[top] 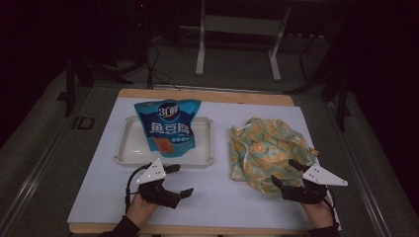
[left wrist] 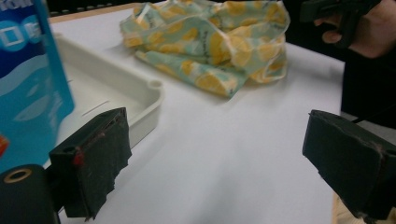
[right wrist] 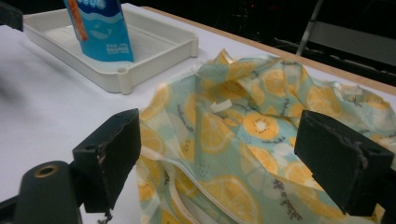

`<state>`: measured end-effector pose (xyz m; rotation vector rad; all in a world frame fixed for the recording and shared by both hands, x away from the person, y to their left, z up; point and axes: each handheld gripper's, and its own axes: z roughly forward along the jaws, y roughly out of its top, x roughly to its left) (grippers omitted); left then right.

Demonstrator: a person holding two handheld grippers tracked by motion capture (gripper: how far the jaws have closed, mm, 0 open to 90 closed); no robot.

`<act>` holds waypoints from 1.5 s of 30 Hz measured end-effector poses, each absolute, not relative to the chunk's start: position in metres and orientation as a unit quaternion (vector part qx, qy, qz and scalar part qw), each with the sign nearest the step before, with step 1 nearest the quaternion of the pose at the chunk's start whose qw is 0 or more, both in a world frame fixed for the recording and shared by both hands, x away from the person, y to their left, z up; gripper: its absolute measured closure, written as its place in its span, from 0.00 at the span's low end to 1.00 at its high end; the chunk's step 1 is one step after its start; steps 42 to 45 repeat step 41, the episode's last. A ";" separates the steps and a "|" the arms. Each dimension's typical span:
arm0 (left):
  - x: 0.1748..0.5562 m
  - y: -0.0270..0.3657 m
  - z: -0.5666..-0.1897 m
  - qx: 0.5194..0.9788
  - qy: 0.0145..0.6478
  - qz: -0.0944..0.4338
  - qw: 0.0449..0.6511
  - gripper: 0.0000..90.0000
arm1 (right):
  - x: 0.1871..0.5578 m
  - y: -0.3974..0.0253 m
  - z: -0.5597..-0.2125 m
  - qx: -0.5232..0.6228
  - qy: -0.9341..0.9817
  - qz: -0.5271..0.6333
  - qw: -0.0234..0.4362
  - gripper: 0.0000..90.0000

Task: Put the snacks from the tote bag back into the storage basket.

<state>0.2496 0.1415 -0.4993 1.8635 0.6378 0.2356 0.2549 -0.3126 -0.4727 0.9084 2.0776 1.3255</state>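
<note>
In the lower right of the high view, the right gripper (top: 285,174) stands wide open, its jaws spread over the near edge of the lemon-print cloth bag (top: 264,148). In the right gripper view the two black jaws frame the bag's crumpled fabric, which lies between and just beyond them; whether either jaw touches it I cannot tell. The bag fills the right centre of the high view, lying flat and rumpled on the white tabletop (top: 217,190).

In the lower left of the high view, the left gripper (top: 179,180) is also wide open, holding nothing, poised above bare tabletop just in front of the white tray (top: 129,148). A blue snack pouch (top: 168,126) stands in that tray, left of centre, leaning back toward the upper frame.
</note>
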 end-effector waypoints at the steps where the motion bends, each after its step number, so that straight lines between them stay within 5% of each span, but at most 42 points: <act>1: 0.250 0.143 -0.499 0.785 0.271 0.100 0.548 0.09 | 0.256 -0.314 -0.474 0.335 0.765 0.487 0.256 0.16; 45: 0.250 0.159 -0.501 0.770 0.285 0.129 0.556 0.09 | 0.260 -0.325 -0.480 0.350 0.749 0.494 0.269 0.16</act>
